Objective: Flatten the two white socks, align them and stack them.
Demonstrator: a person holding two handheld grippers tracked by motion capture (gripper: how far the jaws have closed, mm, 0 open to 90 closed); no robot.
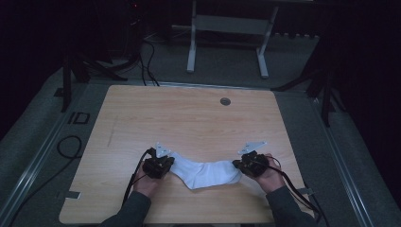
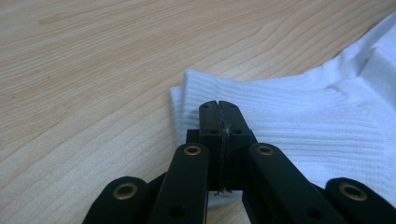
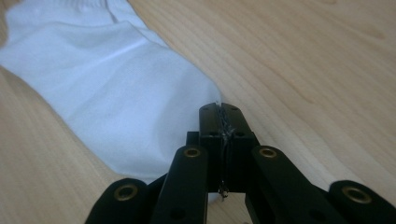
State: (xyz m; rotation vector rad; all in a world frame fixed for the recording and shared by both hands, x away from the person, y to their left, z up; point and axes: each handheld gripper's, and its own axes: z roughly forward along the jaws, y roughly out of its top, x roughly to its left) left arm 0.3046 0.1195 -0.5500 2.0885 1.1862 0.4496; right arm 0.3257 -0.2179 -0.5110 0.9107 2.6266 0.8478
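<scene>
Grey sleeves came in from the near edge of the wooden table (image 1: 189, 113), each hand wrapped round a black gripper. Between them a white sock (image 1: 204, 173) lay flat on the near half of the tabletop, bent in a shallow arc. Its ribbed cuff pointed to the left gripper (image 1: 166, 163) and its toe to the right gripper (image 1: 242, 166).

Seen along the left gripper (image 2: 218, 103), the jaws were pressed tight together over the ribbed cuff of the sock (image 2: 289, 116) — clenched on the fabric close to its edge, with a few threads showing in the seam between the pads.

Along the right gripper (image 3: 219, 106) the jaws stood closed too, pinching the rounded toe end of the sock (image 3: 116, 93) at its very tip — a wisp of white cloth poked out above the pads. Both ends of the sock rested on the wood
</scene>
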